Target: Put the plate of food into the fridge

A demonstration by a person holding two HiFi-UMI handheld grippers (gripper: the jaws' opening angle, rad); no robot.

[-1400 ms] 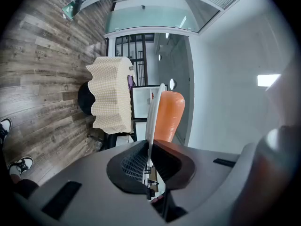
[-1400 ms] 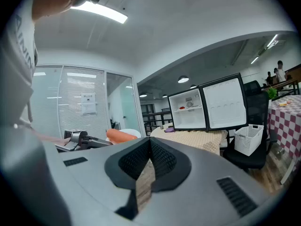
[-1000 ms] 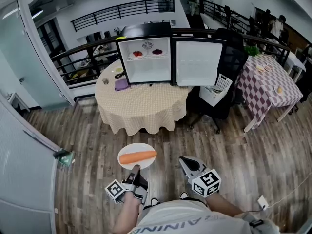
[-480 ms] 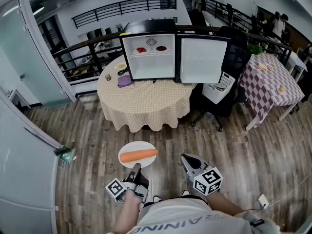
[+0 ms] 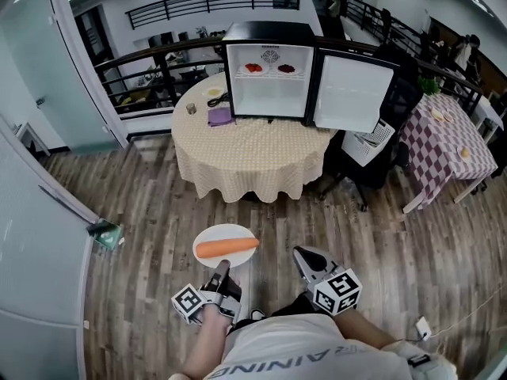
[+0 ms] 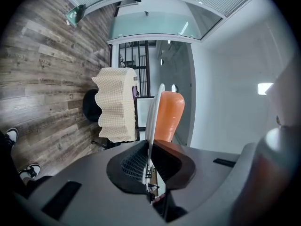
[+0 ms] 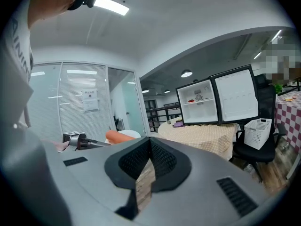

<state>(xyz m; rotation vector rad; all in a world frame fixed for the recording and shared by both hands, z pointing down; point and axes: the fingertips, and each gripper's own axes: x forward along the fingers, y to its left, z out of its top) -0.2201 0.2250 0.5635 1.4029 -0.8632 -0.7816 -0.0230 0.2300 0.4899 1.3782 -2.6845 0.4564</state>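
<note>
While pinching the near rim of the white plate [image 5: 224,233] between closed jaws, carries it level in the left gripper [image 5: 221,271], low over the plank floor [image 5: 150,204] and just ahead of the person's body. Bears one orange carrot [image 5: 226,248], laid flat with its long axis running left to right, crosswise to the gripper's reach and spanning nearly the whole width of the plate. Cannot tell which end tapers. Seen along the left gripper's own jaws, shows the plate edge-on and wedged tight between the ribbed pads [image 6: 134,161], with the carrot lying against one face. Hangs the right gripper [image 5: 303,256] just to the right, apart from the plate, jaws closed tip to tip and empty. Stands well short of the fridge [image 5: 269,93], which sits far ahead on the round table [image 5: 253,157] under a checked cloth. Shows the door [image 5: 354,93] swung wide to the right, the white interior facing near, and small dishes of food on the top shelf.
</note>
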